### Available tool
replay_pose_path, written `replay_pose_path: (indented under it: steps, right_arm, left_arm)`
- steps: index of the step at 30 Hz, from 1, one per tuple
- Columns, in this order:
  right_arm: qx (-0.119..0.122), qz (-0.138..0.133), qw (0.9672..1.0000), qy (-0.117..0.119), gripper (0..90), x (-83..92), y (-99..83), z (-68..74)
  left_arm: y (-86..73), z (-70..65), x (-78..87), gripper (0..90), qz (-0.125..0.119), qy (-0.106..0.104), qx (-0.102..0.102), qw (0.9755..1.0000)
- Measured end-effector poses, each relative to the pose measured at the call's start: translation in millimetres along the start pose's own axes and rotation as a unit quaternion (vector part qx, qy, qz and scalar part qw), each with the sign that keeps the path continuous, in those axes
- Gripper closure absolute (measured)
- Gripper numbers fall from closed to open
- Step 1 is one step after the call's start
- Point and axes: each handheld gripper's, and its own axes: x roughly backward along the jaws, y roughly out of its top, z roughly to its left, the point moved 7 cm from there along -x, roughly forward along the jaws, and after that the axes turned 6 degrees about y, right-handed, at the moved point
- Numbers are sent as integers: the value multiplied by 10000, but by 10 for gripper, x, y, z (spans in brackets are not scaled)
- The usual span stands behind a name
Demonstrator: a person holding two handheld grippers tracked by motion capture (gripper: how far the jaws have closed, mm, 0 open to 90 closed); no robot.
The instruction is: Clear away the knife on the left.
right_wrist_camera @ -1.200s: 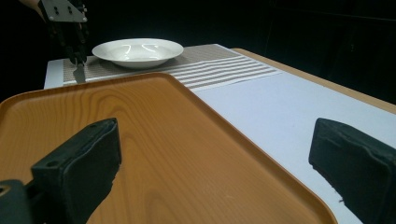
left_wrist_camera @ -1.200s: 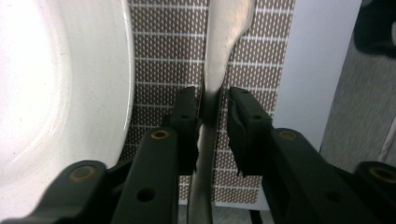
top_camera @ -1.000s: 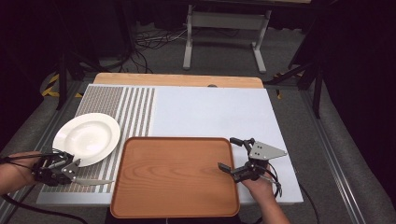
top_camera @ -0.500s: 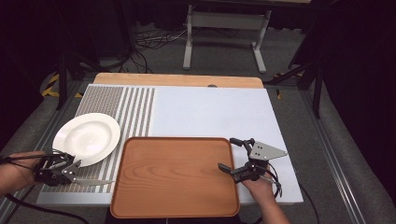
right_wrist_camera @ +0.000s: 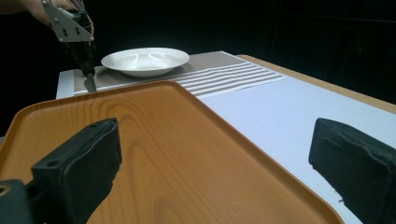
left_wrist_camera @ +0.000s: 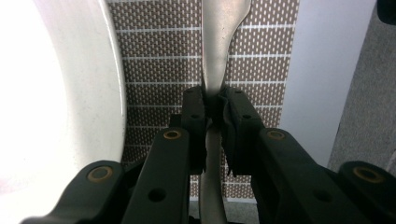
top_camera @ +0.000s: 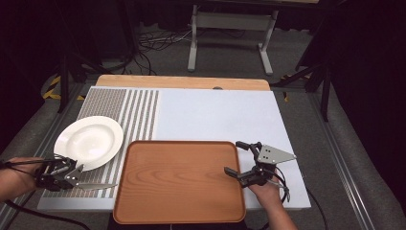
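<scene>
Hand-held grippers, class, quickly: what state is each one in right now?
Left hand-held gripper: closed on the handle of a metal knife.
Right hand-held gripper: open, holding nothing, at the wooden tray's right edge.

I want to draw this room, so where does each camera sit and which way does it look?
High view: sits above the person's side, looks forward and down on the white-matted table; both hands with the left gripper and right gripper show.
Left gripper view: rides the left gripper, looks along its jaws shut on a flat silver metal utensil.
Right gripper view: rides the right gripper, looks across the brown wooden tray; its open jaws show.
Shared: all three show the round white plate.
</scene>
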Motion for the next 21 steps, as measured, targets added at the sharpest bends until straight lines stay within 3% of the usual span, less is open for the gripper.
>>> replay_pose_path:
  steps: [4, 5, 7, 8, 10, 11, 12, 14, 15, 21]
  right_arm:
    - [-10, -19, 10000, -21, 29, 11, 3, -8]
    - [-14, -29, 10000, -19, 28, 14, 7, -8]
    - [-5, -32, 10000, -13, 28, 14, 11, -4]
    - [-8, -44, 10000, -4, 29, 13, 14, -1]
    - [-7, -52, 10000, -13, 28, 18, 20, -2]
    - [-11, -55, 10000, -20, 29, 19, 22, -4]
    - [-11, -55, 10000, -20, 29, 19, 22, -4]
    - [-3, -61, 10000, -41, 28, 25, 27, -7]
    - [-4, -62, 10000, -42, 28, 27, 28, -7]
    - [-20, -71, 9999, -83, 29, 48, 32, -18]
  left_arm:
    - [28, -24, 54, 806, -120, -18, 148, 9998]
    - [20, -12, 101, 806, 8, 75, 190, 9998]
    - [26, 14, 139, 806, -34, 138, 235, 9996]
    - [29, 25, 187, 806, -44, 133, 380, 9992]
    - [31, 32, 218, 806, -27, 118, 427, 9990]
    - [46, 49, 284, 806, -49, 123, 612, 9980]
    - [46, 49, 284, 806, -49, 123, 612, 9980]
    - [87, 80, 402, 806, -168, 94, 1095, 9938]
    - [99, 94, 443, 805, -169, 52, 1232, 9922]
    - [187, 130, 618, 805, -376, -47, 1701, 9847]
